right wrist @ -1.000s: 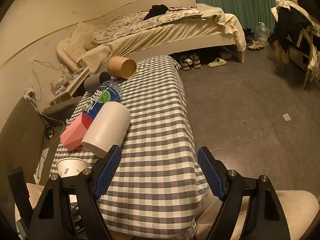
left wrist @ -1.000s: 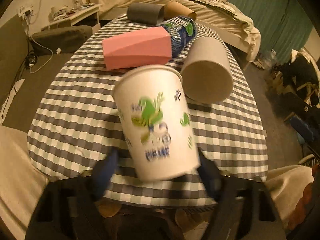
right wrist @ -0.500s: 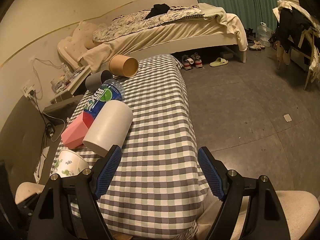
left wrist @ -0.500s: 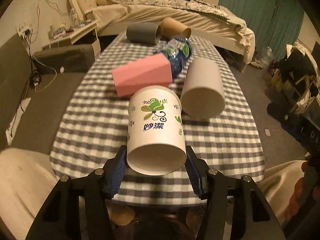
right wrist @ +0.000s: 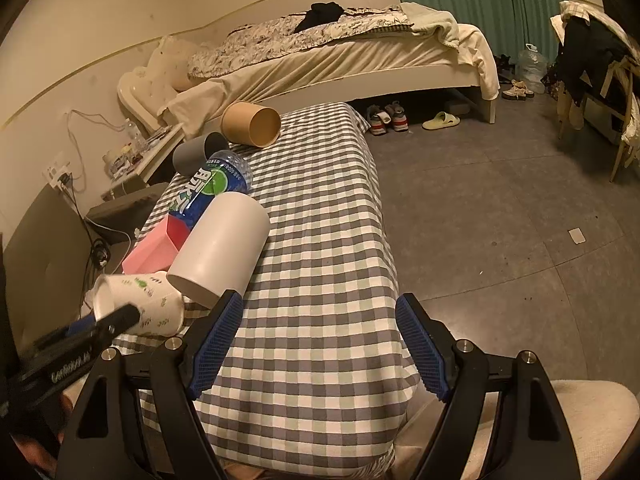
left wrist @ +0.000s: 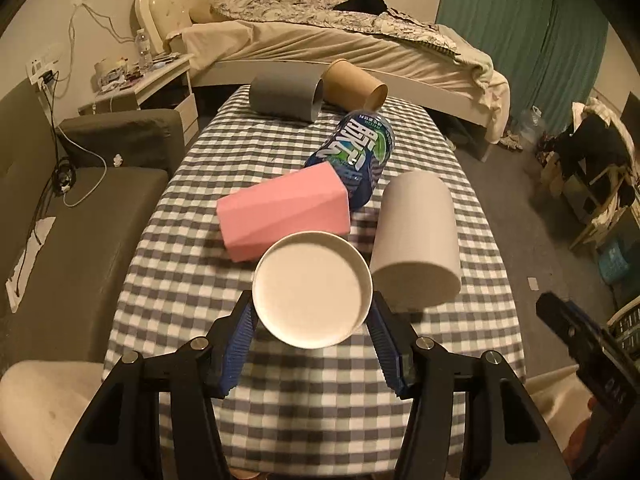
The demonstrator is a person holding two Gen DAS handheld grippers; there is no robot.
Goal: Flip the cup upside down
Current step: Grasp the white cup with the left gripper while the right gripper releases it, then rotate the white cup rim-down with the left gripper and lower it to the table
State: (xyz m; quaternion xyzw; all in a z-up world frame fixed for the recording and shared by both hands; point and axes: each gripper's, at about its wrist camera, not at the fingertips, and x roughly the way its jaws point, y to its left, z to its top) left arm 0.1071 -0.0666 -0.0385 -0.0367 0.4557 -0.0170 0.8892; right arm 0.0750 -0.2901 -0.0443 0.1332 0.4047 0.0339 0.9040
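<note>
My left gripper (left wrist: 312, 334) is shut on a white paper cup (left wrist: 312, 289) with green print, held above the near end of the checkered table (left wrist: 248, 160). In the left wrist view only its round flat base faces the camera. In the right wrist view the cup (right wrist: 140, 306) lies on its side in the air, base to the left, mouth to the right, with the left gripper's fingers (right wrist: 116, 318) across it. My right gripper (right wrist: 320, 344) is open and empty over the table's near right part.
Lying on the table: a pink box (left wrist: 284, 210), a grey-white cup (left wrist: 416, 236), a blue bottle (left wrist: 356, 156), a dark grey cup (left wrist: 286, 96) and a brown cup (left wrist: 352, 84). A sofa (left wrist: 60, 208) stands left; a bed (left wrist: 340, 40) lies behind.
The left gripper has kept rotating the paper cup: its printed side showed a second ago, then its rim or base edge, now its flat base faces the camera. The right gripper stayed open and nearly still.
</note>
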